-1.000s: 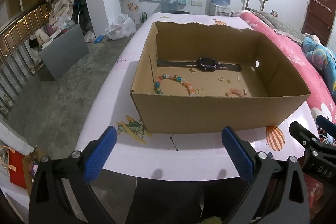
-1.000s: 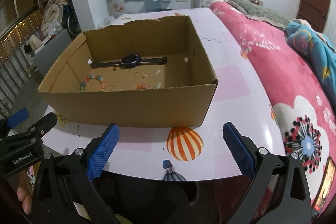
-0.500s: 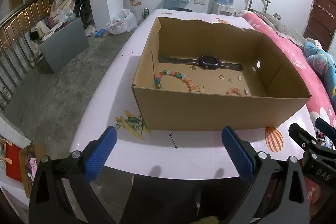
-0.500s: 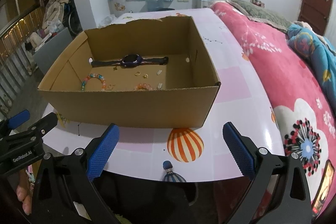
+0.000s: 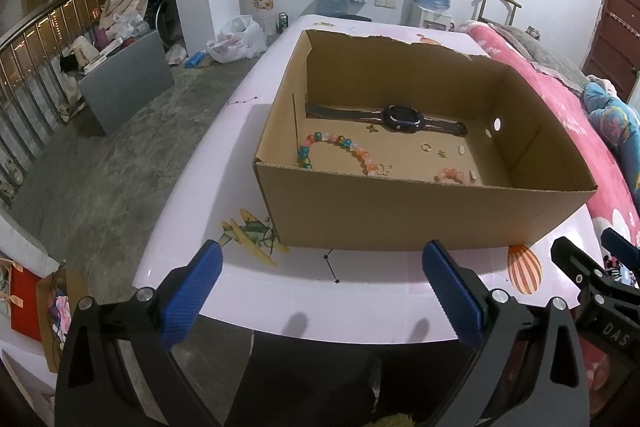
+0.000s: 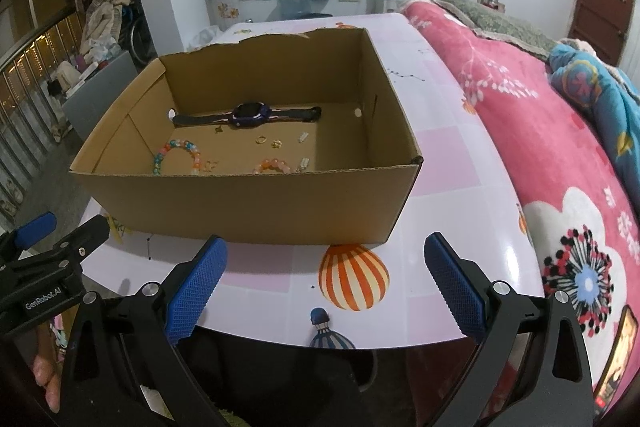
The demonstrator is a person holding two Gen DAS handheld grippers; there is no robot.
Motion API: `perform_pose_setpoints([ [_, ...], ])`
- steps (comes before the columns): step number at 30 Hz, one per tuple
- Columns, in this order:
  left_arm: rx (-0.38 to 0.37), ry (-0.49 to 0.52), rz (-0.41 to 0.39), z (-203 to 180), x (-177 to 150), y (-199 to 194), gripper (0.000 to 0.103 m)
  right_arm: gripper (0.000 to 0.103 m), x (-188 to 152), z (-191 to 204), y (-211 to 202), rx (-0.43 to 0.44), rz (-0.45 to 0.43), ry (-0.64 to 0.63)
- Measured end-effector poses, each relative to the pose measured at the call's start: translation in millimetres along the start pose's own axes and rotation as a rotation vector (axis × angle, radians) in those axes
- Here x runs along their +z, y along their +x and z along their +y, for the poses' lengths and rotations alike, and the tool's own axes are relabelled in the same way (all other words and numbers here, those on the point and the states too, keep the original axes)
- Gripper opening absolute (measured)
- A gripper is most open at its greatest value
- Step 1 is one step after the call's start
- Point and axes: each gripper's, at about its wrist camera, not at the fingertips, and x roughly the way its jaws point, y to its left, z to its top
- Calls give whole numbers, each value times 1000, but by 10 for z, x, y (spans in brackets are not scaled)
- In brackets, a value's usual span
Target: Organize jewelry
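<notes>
Left claw [image 5: 322, 259] and right claw [image 6: 326, 255] both spread wide, empty, near the cardboard box [image 5: 420, 215] on the surface [image 6: 448, 163]. Inside: watch [image 5: 402, 118], beaded bracelet [image 5: 340, 147], small rings [image 5: 426, 146].

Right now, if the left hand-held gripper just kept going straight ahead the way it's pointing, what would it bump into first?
Most likely the near wall of the cardboard box. The left hand-held gripper is open, short of the table edge, aimed at that wall. Depth is hard to judge; aimed higher, it might clear the rim towards the beaded bracelet.
</notes>
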Motion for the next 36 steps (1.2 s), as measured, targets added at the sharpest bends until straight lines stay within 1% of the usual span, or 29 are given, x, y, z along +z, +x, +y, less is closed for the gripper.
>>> perform_pose_setpoints([
  [36,29,-15,16,3,-43,43,97,95,-1,27,20,6,2,8],
])
